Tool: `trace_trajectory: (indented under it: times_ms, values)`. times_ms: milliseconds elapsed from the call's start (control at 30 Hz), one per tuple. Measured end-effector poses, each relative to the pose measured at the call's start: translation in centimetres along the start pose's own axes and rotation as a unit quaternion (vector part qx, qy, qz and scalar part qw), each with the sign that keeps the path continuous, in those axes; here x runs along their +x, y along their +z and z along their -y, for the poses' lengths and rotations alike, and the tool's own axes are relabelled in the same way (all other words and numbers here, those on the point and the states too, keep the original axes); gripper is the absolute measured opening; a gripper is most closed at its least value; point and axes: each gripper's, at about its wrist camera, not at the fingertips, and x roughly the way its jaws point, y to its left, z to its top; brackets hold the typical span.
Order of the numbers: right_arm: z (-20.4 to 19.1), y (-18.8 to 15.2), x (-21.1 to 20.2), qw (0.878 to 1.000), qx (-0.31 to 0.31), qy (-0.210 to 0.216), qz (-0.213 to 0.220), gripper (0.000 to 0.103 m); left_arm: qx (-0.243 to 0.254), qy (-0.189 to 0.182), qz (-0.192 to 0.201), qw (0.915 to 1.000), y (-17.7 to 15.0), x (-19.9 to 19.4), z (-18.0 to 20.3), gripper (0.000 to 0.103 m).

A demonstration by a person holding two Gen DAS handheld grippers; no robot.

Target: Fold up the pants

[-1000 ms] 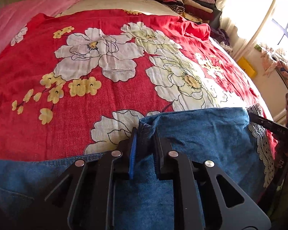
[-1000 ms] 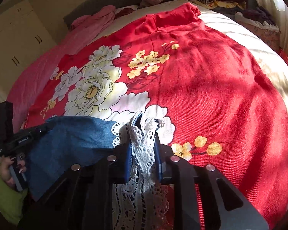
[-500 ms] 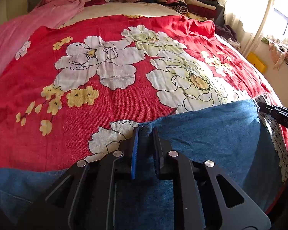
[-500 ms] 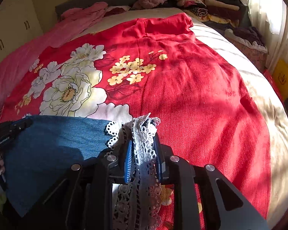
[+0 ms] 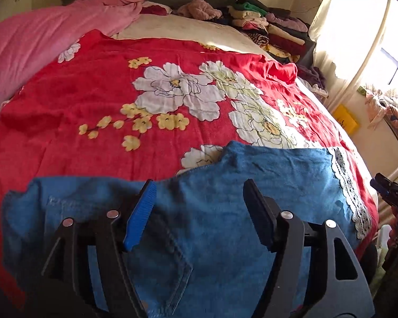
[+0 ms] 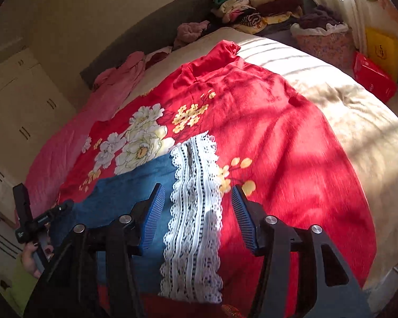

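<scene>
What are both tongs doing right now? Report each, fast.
Left tongs: opening, pads clear of the denim pants lying beneath.
Right tongs: opening, pads off the lace trim, nothing held.

Bare red bedspread (image 5: 92,100) beyond pants (image 5: 225,198)

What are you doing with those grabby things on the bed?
A person is folding blue denim pants with a white lace hem on a red flowered bedspread. The left gripper and the right gripper are both opening their jaws, with nothing pinched. The pants lie folded over on the bed, the lace hem lying flat.
</scene>
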Motion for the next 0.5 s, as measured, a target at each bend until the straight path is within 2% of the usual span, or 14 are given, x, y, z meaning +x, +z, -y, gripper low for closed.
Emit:
trace_trajectory:
  times_ms: [167,233,300,400,467,500]
  values:
    - [-1.2,-3.2,-0.3,0.998,-0.045,-0.010,-0.047,0.052,0.021,0.050,-0.023,0.9982,-4.2,-1.3,-1.4,0.066]
    - [-1.6,-3.5,0.3,0.996,-0.060,-0.029,-0.065,0.052,0.025,0.070,-0.037,0.9966,-5.7,-1.3,-1.9,0.067]
    - [-2.1,-3.7,1.2,0.992,-0.073,-0.050,-0.086,0.052,0.025,0.073,-0.043,0.9961,-7.3,-1.4,-2.0,0.068]
    - [-2.4,-4.8,3.4,0.985,-0.088,-0.055,-0.139,0.052,0.033,0.080,-0.050,0.9950,-8.5,-1.8,-1.3,0.076]
    - [-2.9,-5.4,3.7,0.982,-0.106,-0.067,-0.144,0.044,0.037,0.082,-0.055,0.9944,-8.8,-2.0,-0.9,0.078]
    - [-3.2,-5.6,3.4,0.980,-0.116,-0.079,-0.140,0.028,0.037,0.084,-0.056,0.9943,-8.9,-2.1,-0.8,0.078]
